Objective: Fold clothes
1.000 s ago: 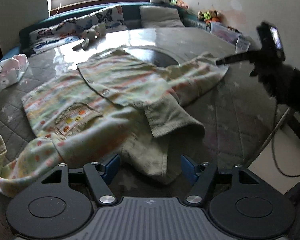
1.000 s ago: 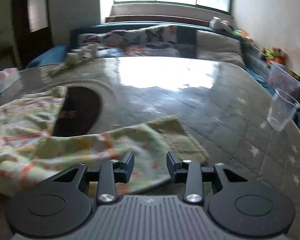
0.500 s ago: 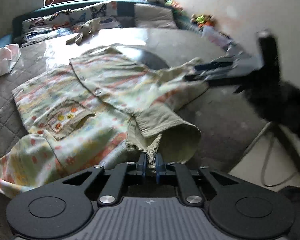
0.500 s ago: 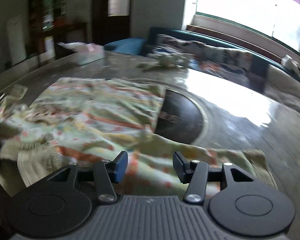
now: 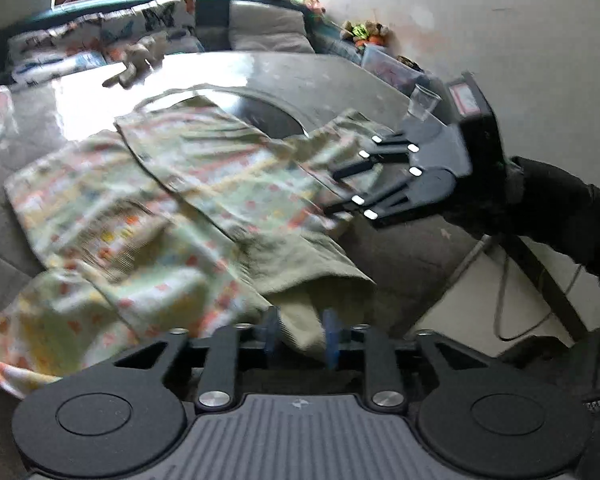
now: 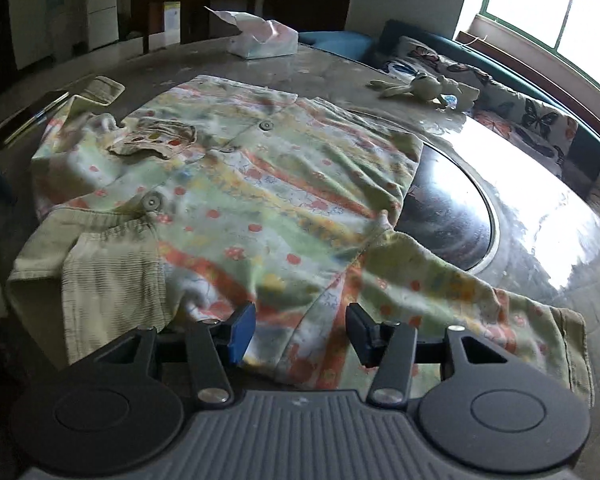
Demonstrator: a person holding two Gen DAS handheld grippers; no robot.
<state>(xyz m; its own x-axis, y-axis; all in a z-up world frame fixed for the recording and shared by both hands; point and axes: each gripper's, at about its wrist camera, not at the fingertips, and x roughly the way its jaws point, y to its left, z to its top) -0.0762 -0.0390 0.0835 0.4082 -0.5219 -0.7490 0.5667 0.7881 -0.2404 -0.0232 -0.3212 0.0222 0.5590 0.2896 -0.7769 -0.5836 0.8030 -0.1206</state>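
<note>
My left gripper [image 5: 300, 334] is clamped on the plain olive cuff [image 5: 312, 300] of the shirt [image 5: 172, 184], the ribbed fabric bunched between its blue pads at the near edge of the table [image 5: 340, 76]. The shirt itself, pale green with orange and yellow print, lies spread across the grey quilted table cover, its front placket with two round buttons [image 6: 152, 201] facing up and a small patch pocket [image 6: 152, 140] on the far left side in the right wrist view.

My right gripper [image 6: 300, 330] hovers just over the lower part of the shirt with its jaws spread wide and nothing between them. From the left wrist view I see that same gripper [image 5: 336, 192] reaching in from the right, held by a hand in a dark sleeve [image 5: 560, 216], fingers apart above the fabric. The shirt's right sleeve [image 6: 480, 304] trails off to the right, near the dark round inset in the tabletop.

At the far side sit a tissue box [image 6: 264, 38], a stuffed toy rabbit [image 6: 420, 86] and a clear plastic cup [image 5: 422, 102] at the right edge.
</note>
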